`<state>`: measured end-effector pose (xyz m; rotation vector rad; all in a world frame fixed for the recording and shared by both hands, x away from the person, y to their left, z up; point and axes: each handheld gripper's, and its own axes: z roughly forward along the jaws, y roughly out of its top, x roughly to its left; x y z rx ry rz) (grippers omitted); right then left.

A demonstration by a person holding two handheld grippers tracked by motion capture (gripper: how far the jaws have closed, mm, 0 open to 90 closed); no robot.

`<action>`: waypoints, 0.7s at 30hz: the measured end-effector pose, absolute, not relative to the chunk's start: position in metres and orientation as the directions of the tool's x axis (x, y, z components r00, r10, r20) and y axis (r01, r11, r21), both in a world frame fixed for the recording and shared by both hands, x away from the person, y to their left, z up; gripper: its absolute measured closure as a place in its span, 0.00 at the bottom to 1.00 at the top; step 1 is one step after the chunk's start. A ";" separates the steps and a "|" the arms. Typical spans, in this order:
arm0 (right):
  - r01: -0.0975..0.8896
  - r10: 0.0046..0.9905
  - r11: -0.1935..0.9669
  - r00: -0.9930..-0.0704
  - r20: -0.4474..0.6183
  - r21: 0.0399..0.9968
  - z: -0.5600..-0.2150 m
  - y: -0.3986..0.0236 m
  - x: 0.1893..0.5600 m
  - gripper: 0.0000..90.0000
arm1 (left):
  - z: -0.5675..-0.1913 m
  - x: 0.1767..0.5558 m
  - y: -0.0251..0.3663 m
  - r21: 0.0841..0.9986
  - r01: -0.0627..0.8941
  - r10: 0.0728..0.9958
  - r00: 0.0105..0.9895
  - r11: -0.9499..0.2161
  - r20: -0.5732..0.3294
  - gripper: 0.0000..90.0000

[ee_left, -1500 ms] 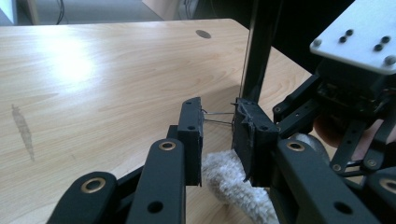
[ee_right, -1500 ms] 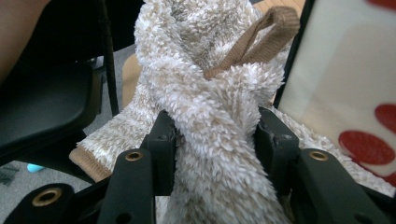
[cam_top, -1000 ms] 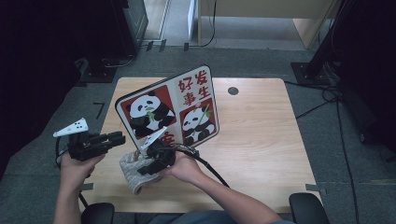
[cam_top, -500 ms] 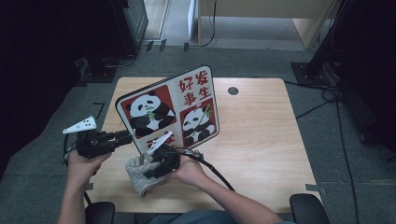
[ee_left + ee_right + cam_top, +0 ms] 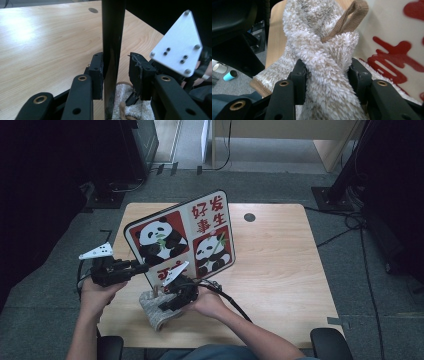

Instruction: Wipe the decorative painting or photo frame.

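A board (image 5: 180, 237) printed with pandas and red characters stands tilted up on the wooden table (image 5: 280, 270). My left gripper (image 5: 142, 267) reaches its left edge. In the left gripper view the board's dark edge (image 5: 112, 37) sits between the jaws of the left gripper (image 5: 113, 72), which have just been closing a little; one pad touches it and the other leaves a small gap. My right gripper (image 5: 170, 302) is at the board's lower edge, shut on a fluffy beige towel (image 5: 155, 312). The right gripper (image 5: 327, 75) squeezes the towel (image 5: 322, 45), whose brown loop (image 5: 347, 20) lies against the board (image 5: 394, 37).
A round cable hole (image 5: 249, 217) sits near the table's far edge. Bare wood spreads to the right of the board. Chair armrests (image 5: 327, 340) stand at the near side. A blue cylinder (image 5: 230, 75) and a cup (image 5: 219, 67) lie on the grey floor.
My left gripper has moved right, from clear of the board to its left edge, with the edge now between its jaws. The right hand and towel have stayed put.
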<state>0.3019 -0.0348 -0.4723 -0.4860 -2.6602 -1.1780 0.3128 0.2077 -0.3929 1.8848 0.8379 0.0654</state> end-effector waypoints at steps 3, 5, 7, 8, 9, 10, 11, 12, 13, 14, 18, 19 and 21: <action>0.364 0.211 0.629 -0.931 0.299 0.687 -0.465 -0.039 0.303 0.63 | -0.394 0.314 0.208 0.821 0.527 0.578 0.749 -0.221 -0.325 0.77; 0.361 0.203 0.626 -0.931 0.302 0.692 -0.460 -0.044 0.305 0.63 | -0.394 0.315 0.209 0.818 0.535 0.579 0.743 -0.213 -0.335 0.81; 0.358 0.200 0.619 -0.932 0.301 0.698 -0.454 -0.049 0.307 0.63 | -0.395 0.316 0.209 0.816 0.538 0.581 0.741 -0.212 -0.337 0.83; 0.353 0.197 0.619 -0.935 0.296 0.701 -0.451 -0.051 0.307 0.64 | -0.395 0.316 0.209 0.815 0.538 0.583 0.740 -0.213 -0.336 0.84; 0.347 0.194 0.618 -0.937 0.291 0.705 -0.447 -0.054 0.308 0.64 | -0.395 0.316 0.209 0.815 0.539 0.582 0.740 -0.213 -0.337 0.84; 0.347 0.191 0.614 -0.937 0.293 0.709 -0.443 -0.056 0.308 0.64 | -0.395 0.316 0.209 0.816 0.537 0.582 0.741 -0.214 -0.335 0.84; 0.350 0.192 0.610 -0.936 0.295 0.711 -0.439 -0.059 0.309 0.64 | -0.395 0.316 0.209 0.816 0.536 0.583 0.741 -0.214 -0.334 0.85; 0.355 0.195 0.602 -0.934 0.300 0.715 -0.435 -0.061 0.310 0.64 | -0.394 0.315 0.209 0.816 0.535 0.583 0.742 -0.219 -0.330 0.85; 0.359 0.197 0.599 -0.932 0.303 0.716 -0.432 -0.064 0.312 0.64 | -0.394 0.315 0.209 0.817 0.532 0.583 0.744 -0.221 -0.327 0.85; 0.357 0.201 0.596 -0.933 0.297 0.719 -0.428 -0.067 0.314 0.64 | -0.394 0.315 0.209 0.818 0.531 0.582 0.745 -0.221 -0.326 0.85; 0.352 0.206 0.587 -0.936 0.286 0.729 -0.413 -0.077 0.319 0.64 | -0.394 0.314 0.209 0.819 0.529 0.580 0.747 -0.223 -0.325 0.86; 0.351 0.206 0.581 -0.936 0.285 0.734 -0.408 -0.079 0.320 0.64 | -0.394 0.314 0.209 0.820 0.527 0.578 0.749 -0.225 -0.323 0.86; 0.340 0.214 0.578 -0.941 0.263 0.742 -0.397 -0.083 0.321 0.64 | -0.394 0.314 0.209 0.820 0.527 0.577 0.750 -0.225 -0.324 0.86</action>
